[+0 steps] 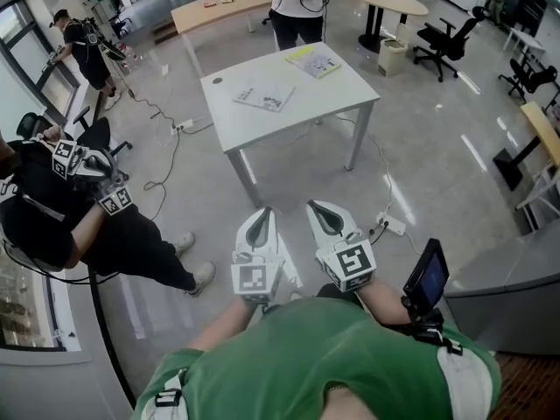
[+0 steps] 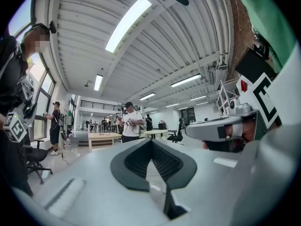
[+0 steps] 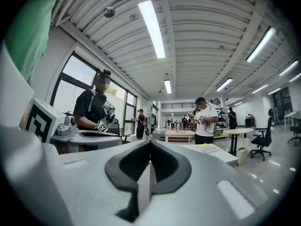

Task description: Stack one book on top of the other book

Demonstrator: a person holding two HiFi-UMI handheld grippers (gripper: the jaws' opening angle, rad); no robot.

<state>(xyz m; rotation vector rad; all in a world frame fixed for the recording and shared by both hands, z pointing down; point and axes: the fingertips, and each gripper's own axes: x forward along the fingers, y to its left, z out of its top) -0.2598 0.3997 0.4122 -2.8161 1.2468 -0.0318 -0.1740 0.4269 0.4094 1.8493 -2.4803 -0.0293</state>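
Left tool (image 1: 261, 221) and right tool (image 1: 325, 217), jaws pressed together and empty, hang well short of the desk (image 1: 306, 108); arriving closed, they might shove the near book (image 1: 264, 96) off.

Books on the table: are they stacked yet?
No, the white book and the yellow book lie apart on the table.

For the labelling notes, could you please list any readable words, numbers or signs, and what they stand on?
No text can be read.
White book: cover print too small to read.
Yellow book: cover print too small to read.
Left gripper, right gripper: square marker patterns, no words.
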